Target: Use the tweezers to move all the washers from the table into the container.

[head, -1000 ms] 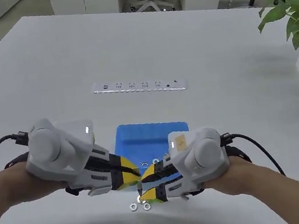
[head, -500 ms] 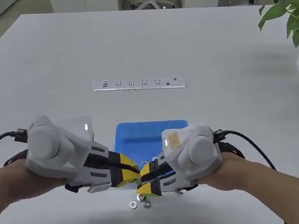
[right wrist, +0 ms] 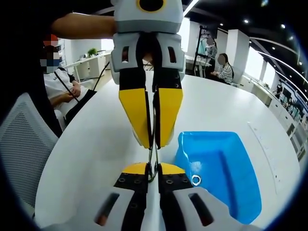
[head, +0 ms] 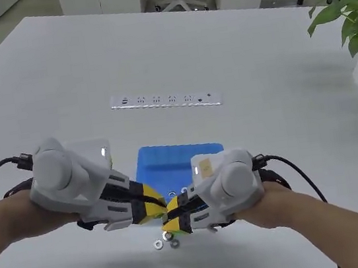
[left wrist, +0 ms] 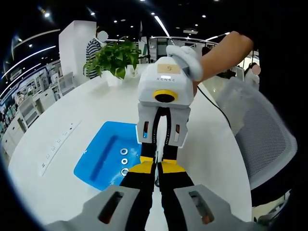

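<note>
Three loose washers [head: 165, 242] sit on the desk [head: 258, 83], at 6 o'clock from the blue container [head: 189, 156] and near it. Three binned washers [left wrist: 124, 161] lie inside. The tweezers [right wrist: 153, 155] bridge both grippers, which meet tip to tip. Left gripper [head: 157, 207]: fingers pressed together on the tweezers. Right gripper [head: 173, 221]: fingers pinching the other end. Power strip [head: 164, 101] at 12 o'clock beyond the container, plant [head: 348, 10] at 2.
</note>
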Demonstrator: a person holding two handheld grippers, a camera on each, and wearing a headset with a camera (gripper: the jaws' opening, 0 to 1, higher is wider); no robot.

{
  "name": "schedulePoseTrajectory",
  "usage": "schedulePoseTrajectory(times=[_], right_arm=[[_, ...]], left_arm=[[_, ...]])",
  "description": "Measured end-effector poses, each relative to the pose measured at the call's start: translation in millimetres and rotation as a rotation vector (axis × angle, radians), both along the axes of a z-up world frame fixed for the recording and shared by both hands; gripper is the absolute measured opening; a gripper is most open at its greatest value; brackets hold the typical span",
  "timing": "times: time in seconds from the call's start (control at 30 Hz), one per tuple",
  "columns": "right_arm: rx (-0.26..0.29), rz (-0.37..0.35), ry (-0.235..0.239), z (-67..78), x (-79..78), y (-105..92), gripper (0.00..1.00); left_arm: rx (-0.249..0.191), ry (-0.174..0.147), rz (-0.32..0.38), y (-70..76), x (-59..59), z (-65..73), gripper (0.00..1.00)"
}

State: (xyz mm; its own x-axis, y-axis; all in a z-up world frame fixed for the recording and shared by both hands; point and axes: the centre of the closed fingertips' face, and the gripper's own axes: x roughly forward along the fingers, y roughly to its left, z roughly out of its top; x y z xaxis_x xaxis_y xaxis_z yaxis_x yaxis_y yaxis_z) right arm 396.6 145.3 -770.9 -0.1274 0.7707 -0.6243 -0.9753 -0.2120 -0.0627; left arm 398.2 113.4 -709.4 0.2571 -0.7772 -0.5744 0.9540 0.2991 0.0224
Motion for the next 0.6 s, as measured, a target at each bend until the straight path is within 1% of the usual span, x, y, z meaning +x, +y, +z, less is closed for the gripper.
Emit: schedulePoseTrajectory(times=[0.1,0.6], right_arm=[[0.0,-0.001,0.001,-0.3,0.2,-0.1,0.08],[0.001,0.001,0.002,-0.2,0.1,-1.9,0.07]], left_arm=[[0.003,-0.004,0.001,-0.5,0.1,0.3,0.07],[0.004,-0.003,0.005,0.1,1.3,-0.8,0.07]])
